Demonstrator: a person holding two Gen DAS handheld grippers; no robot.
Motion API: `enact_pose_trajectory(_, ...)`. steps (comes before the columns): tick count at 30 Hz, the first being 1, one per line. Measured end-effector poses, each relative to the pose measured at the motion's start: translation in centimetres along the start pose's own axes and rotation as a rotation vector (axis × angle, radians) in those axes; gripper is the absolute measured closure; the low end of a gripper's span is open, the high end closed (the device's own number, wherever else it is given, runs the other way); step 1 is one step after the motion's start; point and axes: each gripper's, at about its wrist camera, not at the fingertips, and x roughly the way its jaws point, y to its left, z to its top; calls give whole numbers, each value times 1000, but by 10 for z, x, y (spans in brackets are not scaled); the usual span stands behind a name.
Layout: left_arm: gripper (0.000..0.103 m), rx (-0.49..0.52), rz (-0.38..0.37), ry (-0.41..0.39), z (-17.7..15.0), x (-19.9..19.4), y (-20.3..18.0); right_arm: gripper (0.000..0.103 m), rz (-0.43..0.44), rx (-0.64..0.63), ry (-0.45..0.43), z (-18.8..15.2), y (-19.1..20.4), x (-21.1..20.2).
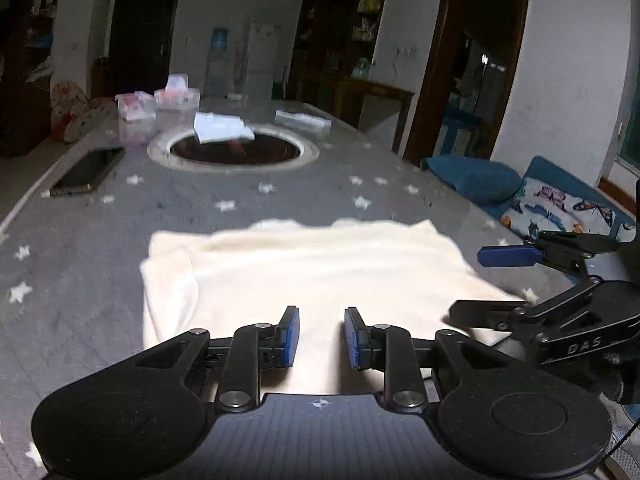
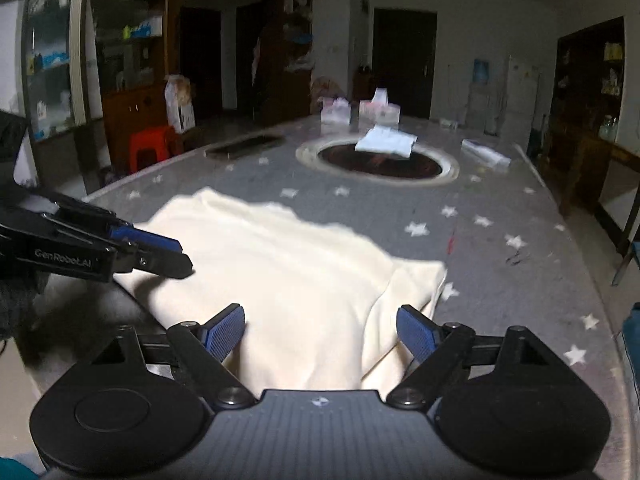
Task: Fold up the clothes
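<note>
A cream garment (image 1: 304,272) lies partly folded on the grey star-patterned table (image 1: 248,200), a sleeve folded in along its left side. My left gripper (image 1: 321,338) hovers over its near edge, jaws a little apart with nothing between them. My right gripper (image 2: 320,332) is wide open over the garment (image 2: 288,272) near its front edge. The right gripper also shows at the right of the left wrist view (image 1: 472,286), open. The left gripper shows at the left of the right wrist view (image 2: 182,258).
A round dark opening (image 1: 236,148) sits mid-table with a white folded cloth (image 1: 222,128) at its far rim. A phone (image 1: 90,170) lies far left. Clear plastic boxes (image 1: 160,106) stand at the back. A blue sofa with a butterfly cushion (image 1: 556,208) is to the right.
</note>
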Motion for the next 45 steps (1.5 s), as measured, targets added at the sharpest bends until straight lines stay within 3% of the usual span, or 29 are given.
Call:
enact_pose_trajectory(10, 68, -25, 15, 8, -9, -1, 4, 11, -155, -43, 24, -17, -7, -10)
enact_pose_trajectory(13, 66, -30, 20, -1, -7, -5, 5, 0, -161, -21, -4, -14, -11, -19)
enact_pose_trajectory(17, 65, -42, 29, -6, -9, -8, 8, 0, -236, -32, -37, -14, -14, -27)
enact_pose_trajectory(21, 64, -53, 27, -3, -13, -7, 10, 0, -298, -51, 19, -24, -17, -17)
enact_pose_trajectory(26, 60, -64, 27, -11, -9, -11, 10, 0, -311, -75, 29, -24, -17, -17)
enact_pose_trajectory(31, 57, -75, 49, -37, -6, -18, 13, 0, -304, -120, -16, -9, -10, -21)
enact_pose_trajectory(38, 56, -90, 70, -15, -12, -16, 18, 0, -254, -163, 23, -11, 6, 9)
enact_pose_trajectory(45, 49, -66, 61, -30, -14, -22, 14, 0, -206, -177, -37, 8, 19, -1)
